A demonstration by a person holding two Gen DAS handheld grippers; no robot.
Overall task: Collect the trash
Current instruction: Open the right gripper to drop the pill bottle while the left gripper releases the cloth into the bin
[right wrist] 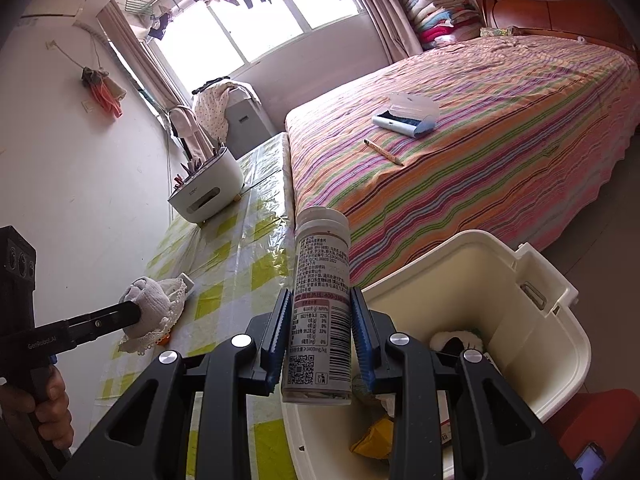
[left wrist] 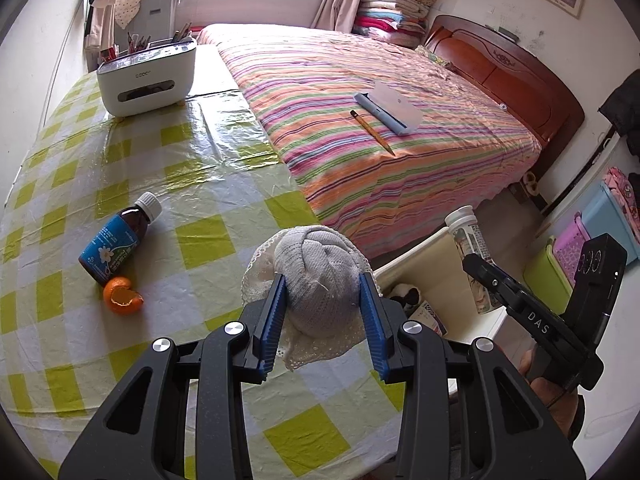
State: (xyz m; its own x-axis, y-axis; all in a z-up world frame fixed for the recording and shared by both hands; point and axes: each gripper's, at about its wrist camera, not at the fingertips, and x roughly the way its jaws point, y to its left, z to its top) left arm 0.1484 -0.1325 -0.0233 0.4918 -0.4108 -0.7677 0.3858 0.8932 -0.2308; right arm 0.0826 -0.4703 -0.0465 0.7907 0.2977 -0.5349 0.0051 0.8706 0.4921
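Both hands are carrying trash toward the bin, so this looks like the drop-off step. The left gripper (left wrist: 323,300) has its jaws pinching a balled grey sock with a lace trim (left wrist: 320,280), held above the checked table (left wrist: 200,184), low in the middle of the left wrist view. The right gripper (right wrist: 319,332) has its jaws clamped on the sides of a white tablet tube (right wrist: 320,304), upright in the centre of the right wrist view, hanging just over the near rim of the cream bin (right wrist: 560,344) at lower right. The bin already holds a yellow wrapper and other scraps.

Left on the table, at the left of the left wrist view, lie a brown syrup bottle (left wrist: 116,240) on its side and a piece of orange peel (left wrist: 122,294) touching its base.

The next move probably calls for bringing the tube fully over the bin's opening before spreading the jaws, then swinging the sock across the table edge to the same opening. The bottle and peel look like later pickups
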